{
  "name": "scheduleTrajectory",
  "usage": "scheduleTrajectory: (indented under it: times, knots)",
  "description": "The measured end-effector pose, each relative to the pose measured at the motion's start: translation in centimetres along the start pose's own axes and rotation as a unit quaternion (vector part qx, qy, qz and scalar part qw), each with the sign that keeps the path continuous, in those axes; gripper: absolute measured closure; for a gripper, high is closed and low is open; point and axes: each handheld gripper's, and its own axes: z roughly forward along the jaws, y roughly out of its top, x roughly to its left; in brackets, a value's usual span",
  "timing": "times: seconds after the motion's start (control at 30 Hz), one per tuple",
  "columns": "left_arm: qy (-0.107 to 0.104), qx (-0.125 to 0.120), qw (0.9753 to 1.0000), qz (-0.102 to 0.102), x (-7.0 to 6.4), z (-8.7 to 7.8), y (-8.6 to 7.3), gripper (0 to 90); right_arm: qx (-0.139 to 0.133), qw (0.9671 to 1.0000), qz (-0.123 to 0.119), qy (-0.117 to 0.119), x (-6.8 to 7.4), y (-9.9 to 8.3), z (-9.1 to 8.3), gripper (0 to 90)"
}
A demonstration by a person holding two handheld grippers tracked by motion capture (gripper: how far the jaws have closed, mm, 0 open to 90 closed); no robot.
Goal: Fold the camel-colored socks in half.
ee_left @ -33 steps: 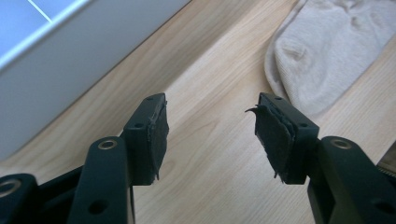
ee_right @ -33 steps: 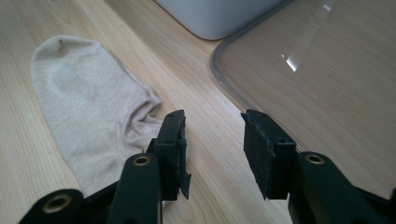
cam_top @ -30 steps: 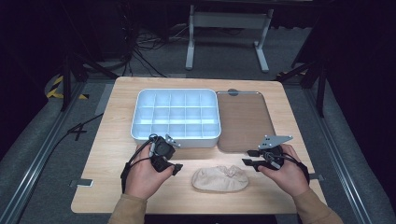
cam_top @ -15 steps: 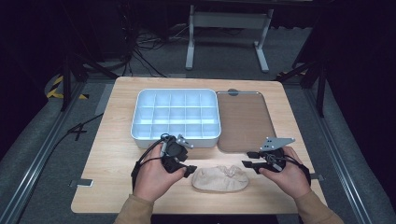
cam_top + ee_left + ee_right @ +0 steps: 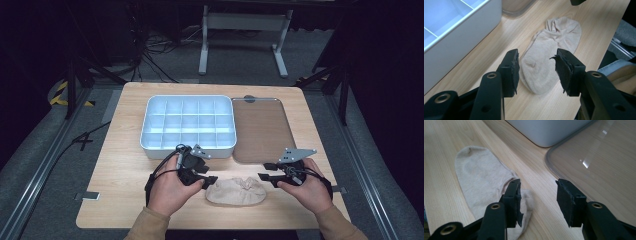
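Note:
A beige sock (image 5: 236, 191) lies flat near the table's front edge, between the two hands. My left gripper (image 5: 209, 181) is open at the sock's left end; in the left gripper view its jaws straddle the sock's (image 5: 541, 62) near end just above it (image 5: 537, 68). My right gripper (image 5: 266, 178) is open at the sock's right end. In the right gripper view its left jaw hovers over the sock's (image 5: 481, 182) bunched end, with bare wood under the midpoint (image 5: 537, 200). Neither holds anything.
A white compartment box (image 5: 188, 125) with several empty cells stands behind the sock. A clear flat lid (image 5: 260, 129) lies to its right, close to the right gripper. The table edge (image 5: 210, 227) runs just in front of the hands.
My left gripper has moved right, from beside the box's front left to the sock's left end. The right gripper has barely moved.

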Motion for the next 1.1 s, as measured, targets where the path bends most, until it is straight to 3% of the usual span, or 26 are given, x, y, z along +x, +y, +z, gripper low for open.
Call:
scheduleTrajectory:
  times: [0.23, 0.33, 0.37, 0.43, 0.53, 0.6, 0.63, 0.7, 0.8, 1.1]
  knots:
    - [-0.002, 0.032, 0.9992, -0.023, 0.3, 1.8, 0.0, 58.2, 0.005, 1.0000, -0.004, 0.003, 0.3, -0.3, 0.3, 54.8]
    - [-0.021, 0.018, 0.9983, -0.052, 0.7, 2.3, -0.1, 59.6, 0.008, 1.0000, -0.005, 0.003, 0.4, -0.5, 0.4, 54.6]
    - [-0.016, 0.021, 0.9981, -0.056, 0.8, 2.4, -0.2, 59.6, 0.008, 0.9999, -0.006, 0.003, 0.5, -0.5, 0.3, 54.6]
    - [-0.010, 0.027, 0.9970, -0.072, 1.1, 3.0, -0.4, 60.0, 0.007, 1.0000, -0.005, 0.002, 0.5, -0.6, 0.2, 54.5]
    - [-0.016, 0.031, 0.9959, -0.084, 1.4, 3.5, -0.7, 59.2, 0.006, 1.0000, -0.005, 0.001, 0.5, -0.6, 0.1, 53.9]
    - [-0.020, 0.060, 0.9933, -0.097, 1.5, 4.4, -1.0, 58.7, 0.007, 1.0000, -0.005, -0.001, 0.5, -0.8, 0.1, 52.9]
    - [-0.020, 0.060, 0.9933, -0.097, 1.5, 4.4, -1.0, 58.8, 0.007, 1.0000, -0.005, -0.001, 0.5, -0.8, 0.1, 52.9]
    - [-0.028, 0.077, 0.9910, -0.106, 1.6, 4.9, -1.2, 58.8, 0.008, 1.0000, -0.004, 0.000, 0.5, -0.8, 0.1, 52.5]
    - [-0.027, 0.097, 0.9894, -0.105, 1.6, 5.5, -1.5, 58.8, 0.008, 0.9999, -0.006, 0.000, 0.6, -0.8, 0.2, 52.1]
    - [-0.025, 0.113, 0.9880, -0.102, 1.9, 6.2, -2.0, 59.9, 0.015, 0.9998, -0.008, 0.004, 0.8, -0.8, 0.5, 51.3]
